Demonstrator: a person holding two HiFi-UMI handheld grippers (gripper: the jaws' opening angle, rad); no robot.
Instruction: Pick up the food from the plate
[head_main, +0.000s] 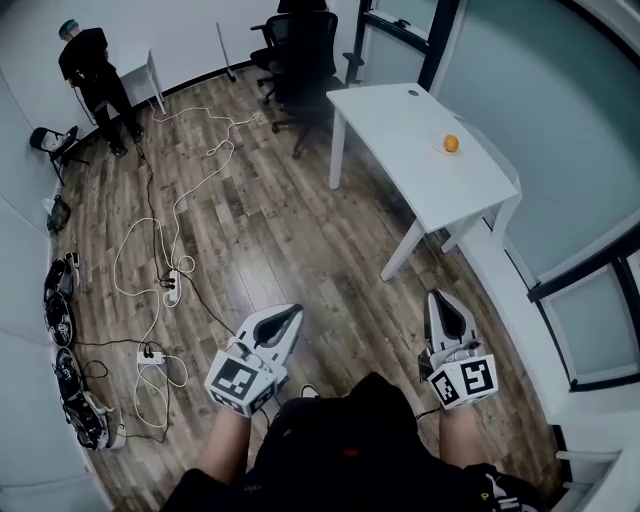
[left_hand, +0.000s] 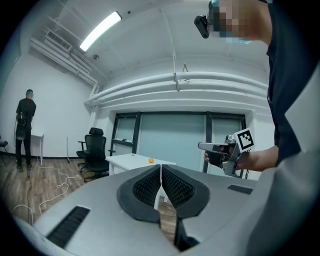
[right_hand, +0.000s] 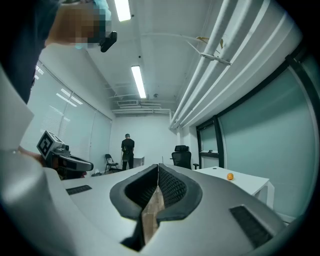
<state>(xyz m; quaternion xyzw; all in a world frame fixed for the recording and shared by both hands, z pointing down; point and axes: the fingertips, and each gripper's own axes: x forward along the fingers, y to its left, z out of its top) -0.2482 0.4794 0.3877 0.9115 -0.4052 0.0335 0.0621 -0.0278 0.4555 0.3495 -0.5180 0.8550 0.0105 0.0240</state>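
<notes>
Wood floor office, one white table with one orange on it, well away from me. My left gripper and right gripper are both pressed together with nothing between them. One person stands in the corner.

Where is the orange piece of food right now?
The orange food sits upper right in the head view on the white table, near its window-side edge, ahead of the right hand-held gripper.
</notes>
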